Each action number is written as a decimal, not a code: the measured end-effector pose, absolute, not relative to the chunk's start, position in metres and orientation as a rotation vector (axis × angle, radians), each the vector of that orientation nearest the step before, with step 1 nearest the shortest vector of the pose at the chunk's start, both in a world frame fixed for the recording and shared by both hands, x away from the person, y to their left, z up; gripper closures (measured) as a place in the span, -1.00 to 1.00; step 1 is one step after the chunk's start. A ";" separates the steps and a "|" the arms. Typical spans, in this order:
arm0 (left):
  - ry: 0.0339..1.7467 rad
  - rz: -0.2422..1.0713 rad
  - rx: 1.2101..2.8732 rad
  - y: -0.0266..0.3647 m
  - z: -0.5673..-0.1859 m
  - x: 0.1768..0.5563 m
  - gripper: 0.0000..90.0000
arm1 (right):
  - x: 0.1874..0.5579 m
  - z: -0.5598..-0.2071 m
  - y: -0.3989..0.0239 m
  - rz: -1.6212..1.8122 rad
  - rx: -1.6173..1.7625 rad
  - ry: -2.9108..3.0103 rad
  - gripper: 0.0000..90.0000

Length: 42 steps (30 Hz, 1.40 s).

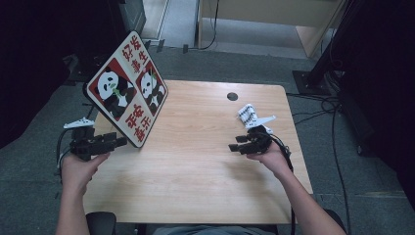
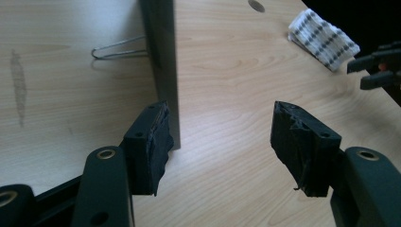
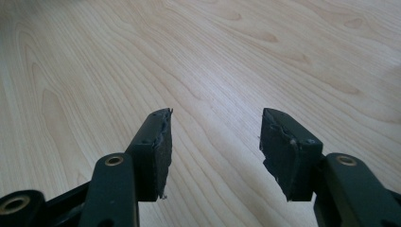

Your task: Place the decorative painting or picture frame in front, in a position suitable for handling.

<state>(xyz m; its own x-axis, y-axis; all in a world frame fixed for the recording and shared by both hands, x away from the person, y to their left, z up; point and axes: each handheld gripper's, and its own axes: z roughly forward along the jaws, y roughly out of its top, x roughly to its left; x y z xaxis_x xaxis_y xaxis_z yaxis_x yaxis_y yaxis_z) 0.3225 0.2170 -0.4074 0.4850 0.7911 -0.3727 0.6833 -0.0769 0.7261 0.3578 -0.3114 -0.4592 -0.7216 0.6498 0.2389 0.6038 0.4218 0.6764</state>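
Standing near the tabletop's (image 1: 205,161) left edge, the panda board (image 1: 128,88) is propped upright and tilted on a wire stand (image 2: 118,47) behind it, which is why it stays up with nothing gripping it. Left gripper (image 1: 105,143) sits at the board's lower corner; its fingers (image 2: 151,142) are spread, one pad just beside the board's edge, nothing pinched between them. Looks like a release or a line-up for a grasp, can't tell which. Right gripper (image 1: 244,143) hovers low over bare wood well apart from the board, fingers also apart and empty. Folded dotted cloth (image 1: 247,115) lies just behind the right gripper, near a round cable hole (image 1: 232,96). Nothing blocks the board; the wire leg could snag if it is dragged.
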 end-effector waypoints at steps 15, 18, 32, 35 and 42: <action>1.261 0.187 1.787 0.226 -0.382 0.347 -0.13 | 0.353 -0.463 -0.312 1.182 1.150 2.602 0.01; 1.264 0.195 1.807 0.227 -0.377 0.351 -0.13 | 0.353 -0.463 -0.311 1.176 1.143 2.604 0.01; 1.276 0.206 1.817 0.236 -0.323 0.384 -0.13 | 0.353 -0.466 -0.310 1.140 1.141 2.629 0.00; 1.286 0.208 1.834 0.235 -0.312 0.393 -0.13 | 0.353 -0.467 -0.309 1.124 1.133 2.639 -0.01; 1.292 0.209 1.849 0.233 -0.296 0.407 -0.14 | 0.353 -0.467 -0.309 1.119 1.130 2.639 -0.01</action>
<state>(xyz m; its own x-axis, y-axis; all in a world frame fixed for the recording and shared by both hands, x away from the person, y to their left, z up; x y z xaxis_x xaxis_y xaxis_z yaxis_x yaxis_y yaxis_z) 0.4070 0.2332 -0.2959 0.4527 0.8344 -0.3144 0.6922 -0.1067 0.7137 0.3531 -0.3088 -0.4673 -0.7294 0.6495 0.2146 0.6059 0.4677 0.6435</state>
